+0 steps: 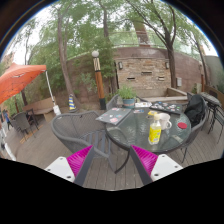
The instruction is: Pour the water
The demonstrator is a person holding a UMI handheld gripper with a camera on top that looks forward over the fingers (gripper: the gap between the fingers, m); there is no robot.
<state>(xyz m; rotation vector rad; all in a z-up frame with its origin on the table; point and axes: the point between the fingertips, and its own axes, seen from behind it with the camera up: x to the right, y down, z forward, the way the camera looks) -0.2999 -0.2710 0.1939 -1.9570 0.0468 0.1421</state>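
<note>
On a round glass patio table (128, 130) stands a clear cup of yellow drink (155, 130), with a small red item (182, 126) to its right and papers or mats (116, 115) behind it. My gripper (112, 160) hangs well short of the table, over the wooden deck. Its two magenta-padded fingers (80, 161) stand wide apart with nothing between them. The cup lies beyond and to the right of the right finger (145, 160).
A metal mesh chair (80, 128) stands left of the table, just ahead of the fingers. Another dark chair (197, 112) sits at the right. An orange umbrella (18, 80) stands far left. A stone wall (145, 72), planter (127, 97) and trees lie behind.
</note>
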